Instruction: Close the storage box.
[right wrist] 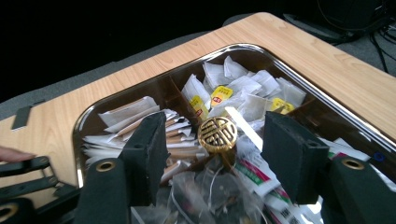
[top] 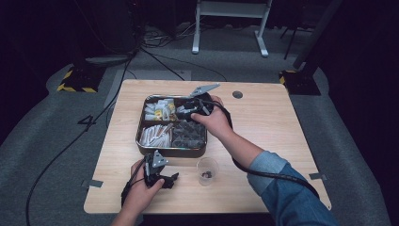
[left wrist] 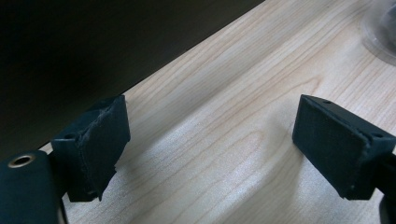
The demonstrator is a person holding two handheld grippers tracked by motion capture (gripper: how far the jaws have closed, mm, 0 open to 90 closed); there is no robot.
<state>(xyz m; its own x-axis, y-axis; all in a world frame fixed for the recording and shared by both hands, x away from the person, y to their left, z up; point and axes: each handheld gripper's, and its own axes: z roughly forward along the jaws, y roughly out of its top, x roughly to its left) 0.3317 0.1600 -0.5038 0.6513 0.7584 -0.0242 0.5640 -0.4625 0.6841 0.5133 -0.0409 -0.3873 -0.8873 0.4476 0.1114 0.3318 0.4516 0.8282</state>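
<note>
A compartmented metal tray (top: 170,153) stands at the middle of the wooden table. It holds white tea bags with yellow tags (right wrist: 222,95), paper sachets (right wrist: 135,116) and clear-wrapped bags (right wrist: 210,191). A round gold knob (right wrist: 217,135) rises from the tray's centre. My right gripper (top: 181,112) hovers over the tray's far right part. In its own view the right gripper (right wrist: 218,122) is open, the knob showing between the pads with a gap on both sides. My left gripper (top: 170,180) rests near the table's front edge, open and with nothing in it (left wrist: 210,140).
A clear plastic cup (top: 207,170) with something dark at the bottom stands in front of the tray, right of the left gripper, and its rim shows as a blurred edge (left wrist: 380,28). A cable hole (top: 237,94) lies behind the tray. The right gripper's cable trails across the table's right side.
</note>
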